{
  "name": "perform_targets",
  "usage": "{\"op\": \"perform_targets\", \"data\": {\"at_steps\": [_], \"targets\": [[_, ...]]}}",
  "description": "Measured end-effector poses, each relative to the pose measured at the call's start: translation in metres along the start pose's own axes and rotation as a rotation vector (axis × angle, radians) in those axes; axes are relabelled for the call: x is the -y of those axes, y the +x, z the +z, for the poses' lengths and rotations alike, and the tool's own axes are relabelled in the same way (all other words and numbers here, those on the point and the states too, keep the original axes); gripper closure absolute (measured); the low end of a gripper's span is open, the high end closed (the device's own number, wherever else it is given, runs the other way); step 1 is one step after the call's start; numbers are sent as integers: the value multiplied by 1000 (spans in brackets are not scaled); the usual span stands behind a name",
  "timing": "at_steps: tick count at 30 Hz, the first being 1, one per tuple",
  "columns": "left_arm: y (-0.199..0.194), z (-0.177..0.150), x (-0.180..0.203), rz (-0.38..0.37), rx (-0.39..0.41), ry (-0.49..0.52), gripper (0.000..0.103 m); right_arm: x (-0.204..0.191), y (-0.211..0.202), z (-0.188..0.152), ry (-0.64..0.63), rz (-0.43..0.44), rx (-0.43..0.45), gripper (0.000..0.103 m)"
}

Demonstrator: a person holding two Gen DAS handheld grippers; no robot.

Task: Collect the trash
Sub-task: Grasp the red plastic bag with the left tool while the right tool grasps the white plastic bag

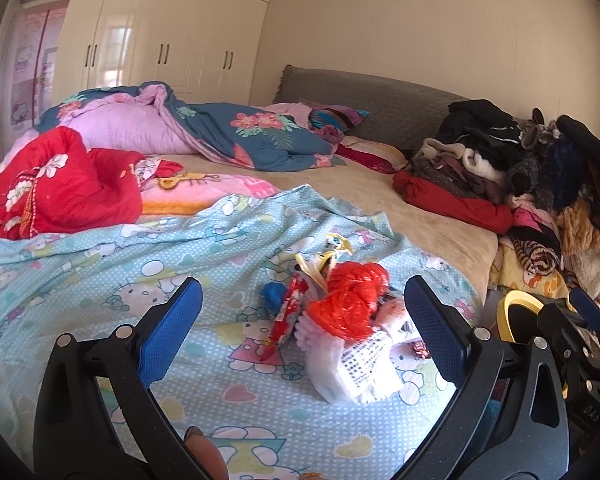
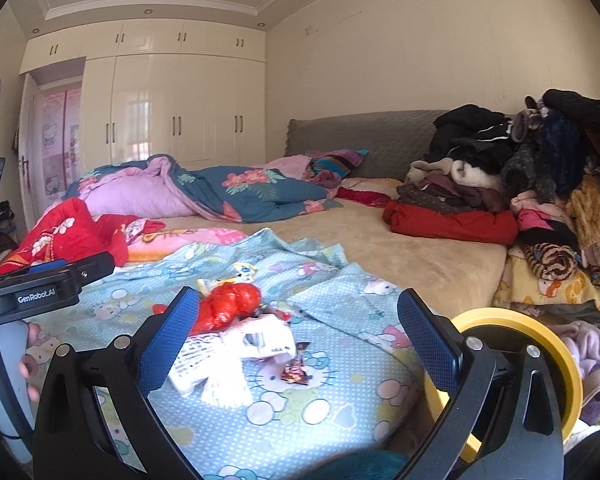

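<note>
Both jaws spread wide, nothing gripped: left gripper (image 1: 304, 312), right gripper (image 2: 298, 320). Trash pile (image 1: 340, 320) is heaped on dotted cotton sheet (image 1: 100, 280): crinkled red plastic bag (image 1: 350, 300), white printed paper (image 1: 360, 364), glossy foil wrapper (image 2: 295, 372).

A: Item: bed (image 2: 428, 264), beige cover, grey padded headboard (image 2: 372, 134).

B: Lying on it?

A: Near side: pale blue cartoon-cat sheet (image 1: 148, 280), rumpled. On the sheet, one cluster: crumpled red plastic bag (image 1: 350, 300), white printed wrappers (image 1: 356, 368), red snack packet (image 1: 286, 316), small dark candy wrapper (image 2: 296, 372).

B: Farther back?

A: Red floral quilt (image 1: 56, 184) at left; blue floral duvet (image 1: 236, 132), bunched; heap of clothes (image 2: 512, 172) at right, by the headboard.
</note>
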State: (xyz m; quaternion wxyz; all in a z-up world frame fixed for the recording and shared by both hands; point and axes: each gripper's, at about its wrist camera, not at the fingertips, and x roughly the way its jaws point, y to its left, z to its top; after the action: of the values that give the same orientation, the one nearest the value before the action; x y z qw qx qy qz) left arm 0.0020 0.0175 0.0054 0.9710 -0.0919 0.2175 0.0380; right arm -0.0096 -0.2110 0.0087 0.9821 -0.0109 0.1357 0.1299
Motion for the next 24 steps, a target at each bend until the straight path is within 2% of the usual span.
{"op": "perform_targets", "data": {"at_steps": [7, 9, 11, 17, 24], "targets": [[7, 10, -41, 39, 5, -75, 10, -23, 23, 8, 0, 94, -41, 6], [11, 13, -53, 29, 2, -95, 10, -27, 31, 10, 6, 114, -58, 6], [16, 16, -61, 8, -2, -101, 10, -30, 38, 12, 9, 124, -72, 6], [38, 23, -64, -117, -49, -111, 10, -20, 66, 14, 59, 152, -143, 6], [80, 25, -37, -236, -166, -57, 10, 7, 95, 6, 99, 158, -242, 6]]}}
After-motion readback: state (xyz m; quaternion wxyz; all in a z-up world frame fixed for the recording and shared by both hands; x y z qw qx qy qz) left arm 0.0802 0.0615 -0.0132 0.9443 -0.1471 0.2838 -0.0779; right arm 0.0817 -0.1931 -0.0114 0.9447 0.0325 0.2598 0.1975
